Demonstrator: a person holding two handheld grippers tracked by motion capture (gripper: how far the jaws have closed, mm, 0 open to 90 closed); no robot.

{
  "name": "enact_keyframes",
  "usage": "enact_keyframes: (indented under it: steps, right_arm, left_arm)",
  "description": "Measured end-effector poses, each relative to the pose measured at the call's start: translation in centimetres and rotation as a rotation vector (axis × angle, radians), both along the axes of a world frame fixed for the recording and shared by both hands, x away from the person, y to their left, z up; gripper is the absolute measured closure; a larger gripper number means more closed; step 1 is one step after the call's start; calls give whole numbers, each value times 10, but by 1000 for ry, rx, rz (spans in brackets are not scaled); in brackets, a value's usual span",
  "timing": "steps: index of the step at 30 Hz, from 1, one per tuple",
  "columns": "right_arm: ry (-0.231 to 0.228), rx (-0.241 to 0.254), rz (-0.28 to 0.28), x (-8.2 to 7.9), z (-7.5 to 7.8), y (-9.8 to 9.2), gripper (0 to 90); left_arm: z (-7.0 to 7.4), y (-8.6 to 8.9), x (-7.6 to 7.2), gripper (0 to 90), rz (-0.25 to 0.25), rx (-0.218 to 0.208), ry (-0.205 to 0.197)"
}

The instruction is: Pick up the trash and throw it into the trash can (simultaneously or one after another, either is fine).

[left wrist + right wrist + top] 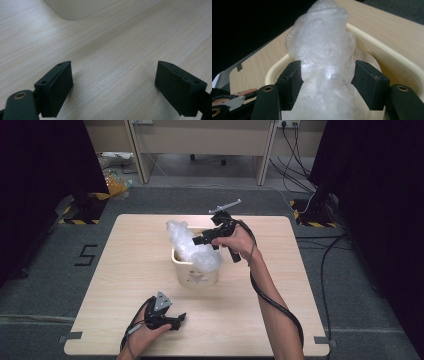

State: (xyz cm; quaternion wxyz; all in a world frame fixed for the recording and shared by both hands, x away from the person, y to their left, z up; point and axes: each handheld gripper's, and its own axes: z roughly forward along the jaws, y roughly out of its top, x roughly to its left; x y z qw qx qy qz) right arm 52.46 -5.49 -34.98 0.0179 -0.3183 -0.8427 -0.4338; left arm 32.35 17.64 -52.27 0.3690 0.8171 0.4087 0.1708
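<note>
High view: a cream bin [197, 270] stands near the middle of the wooden bench [125, 270], and a crumpled mass of clear plastic wrap [187, 242] sits in it, rising well above the rim and spilling over the near edge. The bin probably stands there so that both hands can reach it, and the wrap stands proud because it is bulky and springy rather than packed down. The right tool [200, 240] hangs over the bin's far side, angled down toward the wrap, a fair position for pushing or releasing the plastic into the bin. In the right gripper view its jaws stand partly apart on either side of the wrap [322, 62]; the plastic bulges between them, but the pads do not seem to squeeze it, so I judge it loose rather than clamped. The left tool [177, 320] rests low on the bench near the front edge, well apart from the bin, likely parked out of the way; the left gripper view shows its jaws wide apart with bare wood between them.
</note>
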Motion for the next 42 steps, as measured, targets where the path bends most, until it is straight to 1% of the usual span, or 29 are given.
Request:
enact_keyframes:
  steps: [3, 7, 11, 14, 21, 26, 29, 31, 36, 41, 42]
  right_arm:
    - [-31, 7, -17, -5, 9, -8, 388]
    - [-63, 17, -35, -11, 15, -16, 380]
    - [-93, 19, -48, -19, 17, -28, 370]
    - [-103, 27, -59, -24, 17, -37, 365]
    - [-135, 41, -104, -41, 16, -69, 362]
    - [-161, 36, -141, -56, 8, -92, 348]
    - [-166, 44, -159, -66, 2, -105, 348]
    - [-171, 35, -171, -71, -2, -112, 348]
    - [-173, 22, -188, -84, -17, -126, 347]
    - [-176, 3, -212, -95, -33, -135, 344]
    - [-178, -1, -216, -97, -36, -136, 344]
  left_arm:
    - [0, 0, 0, 140, -1, 1, 0]
    - [0, 0, 0, 140, 0, 0, 0]
    - [0, 0, 0, 140, 0, 1, 0]
    - [0, 0, 0, 140, 0, 0, 0]
    - [0, 0, 0, 139, 0, 0, 0]
    - [0, 0, 0, 139, -1, 0, 2]
    - [0, 0, 0, 139, 1, -1, -1]
    - [0, 0, 0, 140, 2, -1, -1]
    - [0, 0, 0, 140, 3, -1, -1]
    - [0, 0, 0, 140, 4, -2, -1]
    - [0, 0, 0, 140, -1, 6, 1]
